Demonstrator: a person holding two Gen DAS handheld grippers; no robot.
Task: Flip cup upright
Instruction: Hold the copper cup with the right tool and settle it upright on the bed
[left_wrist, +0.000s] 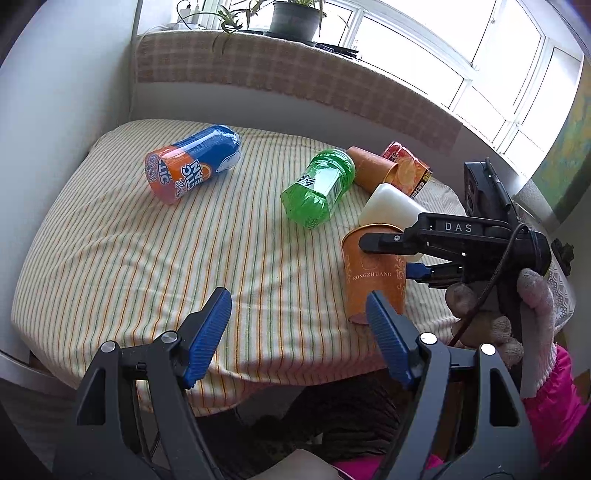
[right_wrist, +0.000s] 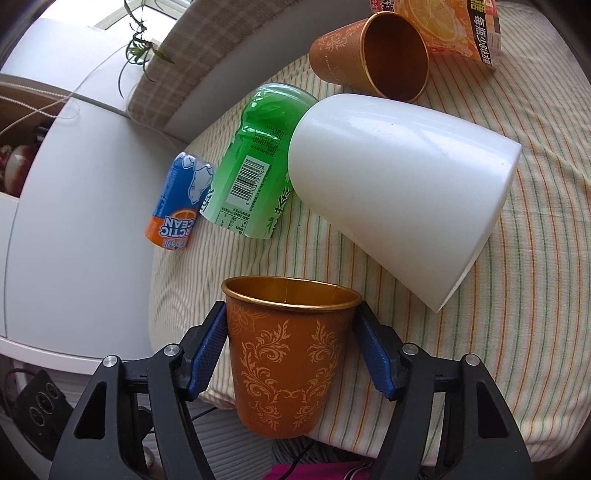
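Near the table's (left_wrist: 110, 240) right edge, right tongs (right_wrist: 291, 345) grip the upright cup (right_wrist: 288, 354); left tongs (left_wrist: 299, 332) hang open, empty. Risks: squeezing crushes the paper wall; careless release tips it off the edge.

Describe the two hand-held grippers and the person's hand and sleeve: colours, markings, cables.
Both are black frames with silver pivot screws and ribbed blue finger pads. The left hand-held gripper shows this up close. The right hand-held gripper has "DAS" in white on its body and a dark cable running down it. The hand wears a pale knit glove above a bright pink sleeve.
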